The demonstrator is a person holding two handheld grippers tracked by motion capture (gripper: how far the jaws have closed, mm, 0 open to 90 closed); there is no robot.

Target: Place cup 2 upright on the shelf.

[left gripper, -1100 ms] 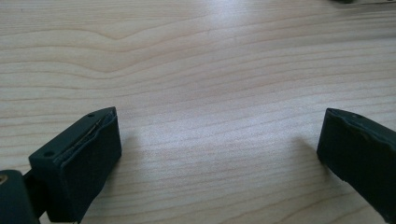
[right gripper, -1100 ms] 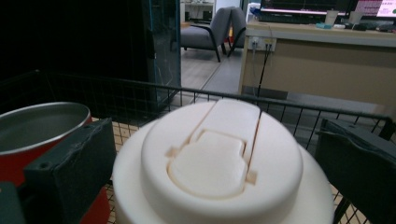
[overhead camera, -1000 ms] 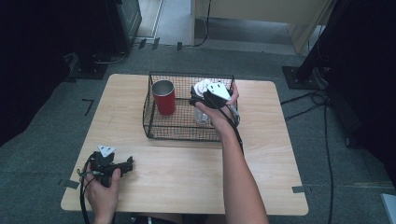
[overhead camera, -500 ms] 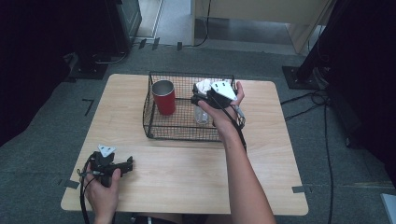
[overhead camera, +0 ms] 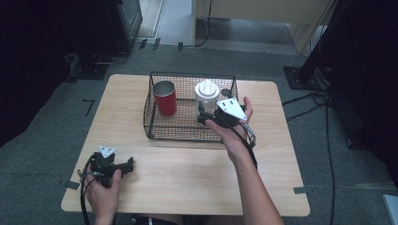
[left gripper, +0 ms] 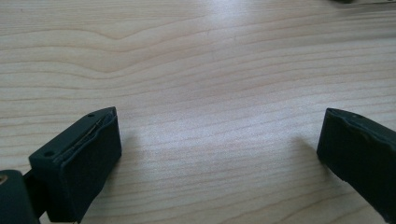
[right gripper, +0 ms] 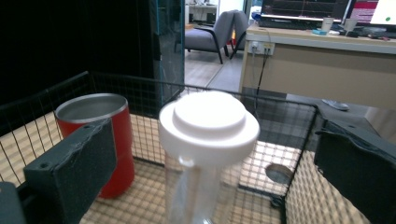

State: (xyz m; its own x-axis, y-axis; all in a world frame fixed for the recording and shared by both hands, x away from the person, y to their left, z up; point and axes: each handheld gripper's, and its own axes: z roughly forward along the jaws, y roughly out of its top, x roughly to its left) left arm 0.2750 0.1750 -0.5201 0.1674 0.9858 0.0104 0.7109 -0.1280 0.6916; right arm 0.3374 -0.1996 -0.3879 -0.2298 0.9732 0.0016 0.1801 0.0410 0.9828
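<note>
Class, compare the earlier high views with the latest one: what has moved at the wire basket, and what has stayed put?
The right gripper has drawn back toward the person, off the white-lidded clear bottle, which now stands uncovered in the wire basket; its jaws are open, either side of the bottle. The red cup and the left gripper, open on the table, stayed put.

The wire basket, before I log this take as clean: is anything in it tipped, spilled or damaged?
Nothing stands out. The red metal cup and the clear bottle with a white cap both stand upright in the black wire basket, apart from each other, with no spill visible.
</note>
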